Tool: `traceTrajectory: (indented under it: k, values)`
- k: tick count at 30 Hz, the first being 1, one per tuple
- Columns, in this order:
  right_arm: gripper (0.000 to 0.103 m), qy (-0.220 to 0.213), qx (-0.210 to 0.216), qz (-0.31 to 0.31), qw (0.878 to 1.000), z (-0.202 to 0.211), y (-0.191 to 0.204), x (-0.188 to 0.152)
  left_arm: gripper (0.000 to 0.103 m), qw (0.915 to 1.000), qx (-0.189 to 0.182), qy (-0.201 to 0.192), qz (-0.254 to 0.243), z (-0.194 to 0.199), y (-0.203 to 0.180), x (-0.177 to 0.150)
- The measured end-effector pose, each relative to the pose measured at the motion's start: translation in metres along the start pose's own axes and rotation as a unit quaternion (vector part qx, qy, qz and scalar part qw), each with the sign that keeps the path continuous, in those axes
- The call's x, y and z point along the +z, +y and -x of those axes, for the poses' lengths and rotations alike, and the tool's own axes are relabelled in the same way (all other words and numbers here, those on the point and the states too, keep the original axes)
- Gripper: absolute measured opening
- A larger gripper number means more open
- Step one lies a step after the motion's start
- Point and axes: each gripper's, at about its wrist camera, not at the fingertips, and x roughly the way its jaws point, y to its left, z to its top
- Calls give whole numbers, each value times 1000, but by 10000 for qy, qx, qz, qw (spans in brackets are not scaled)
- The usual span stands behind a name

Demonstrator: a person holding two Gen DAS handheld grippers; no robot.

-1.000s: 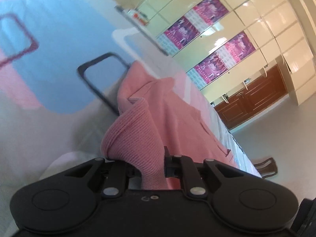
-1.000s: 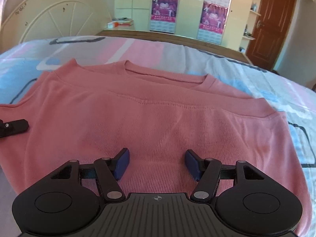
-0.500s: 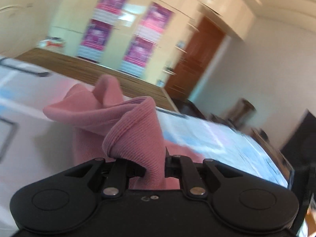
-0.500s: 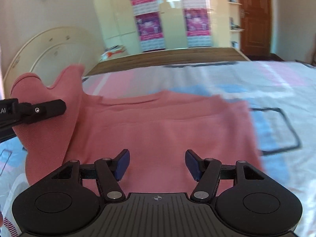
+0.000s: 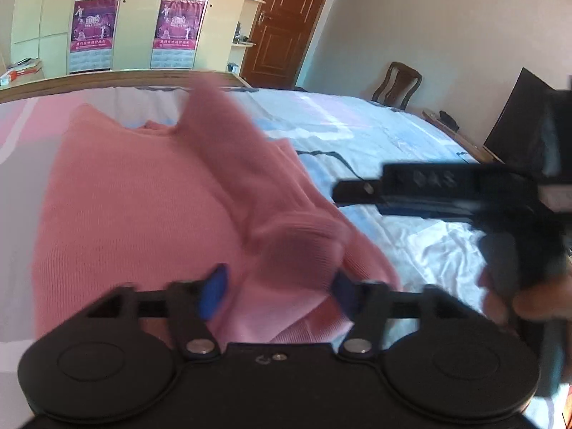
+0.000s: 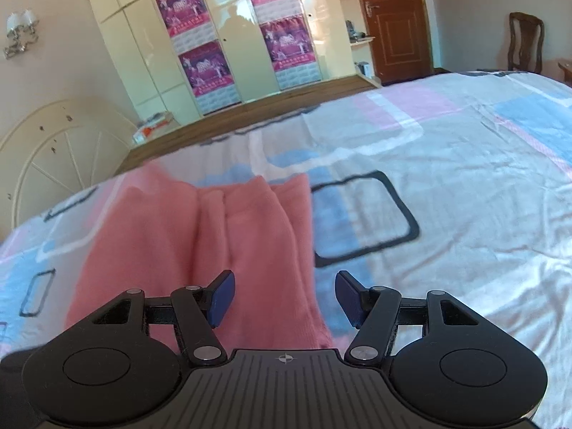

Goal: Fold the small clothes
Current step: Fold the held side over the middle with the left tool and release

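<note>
- The left gripper (image 5: 279, 291) has just been opening its jaws; its blue pads (image 5: 213, 293) now stand apart, and a blurred fold of the pink sweater (image 5: 143, 193) sits in the gap between them without either pad pressing on it
- The rest of the sweater spreads ahead of and to the left of those jaws, lying on the patterned bedsheet (image 5: 375, 136), with one sleeve folded across its body
- To the right of the left jaws, the right gripper (image 5: 361, 191) shows as a dark blurred bar over the sheet, held by a hand (image 5: 529, 296) at the frame's edge
- In the right wrist view, the right gripper (image 6: 284, 298) has its jaws open with nothing between the pads
- From there the sweater (image 6: 200, 236) lies ahead and to the left of the jaws, its right edge running under the gap
- The bedsheet (image 6: 447, 186) stretches ahead and to the right of those jaws; a black rounded square (image 6: 361, 214) printed on it sits just beyond the right pad
</note>
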Motion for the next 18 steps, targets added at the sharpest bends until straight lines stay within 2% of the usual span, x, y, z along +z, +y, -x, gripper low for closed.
traceTrajectory:
  k: [3, 4, 7, 10, 12, 16, 18]
  values:
    - [68, 1, 285, -74, 9996, -2, 7, 8, 67, 9999, 44, -114, -33, 24, 7, -2]
    - [78, 62, 375, -65, 9993, -6, 10, 10, 67, 9998, 93, -187, 32, 32, 12, -2]
    - [79, 270, 533, 6, 9982, -20, 19, 10, 68, 9980, 448, -354, 252, 50, 35, -2]
    - [79, 488, 644, -54, 9967, -36, 24, 6, 68, 9945, 819, -350, 558, 53, 61, 2]
    - [74, 592, 640, -91, 9961, -44, 27, 3, 68, 9913, 930, -362, 858, 52, 79, 3]
    - [41, 861, 672, -243, 9937, -64, 24, 0, 68, 9855, 1123, -364, 1221, 48, 98, 7]
    - [41, 930, 733, -275, 9926, -66, 24, 0, 69, 9837, 1101, -353, 1374, 41, 105, 9]
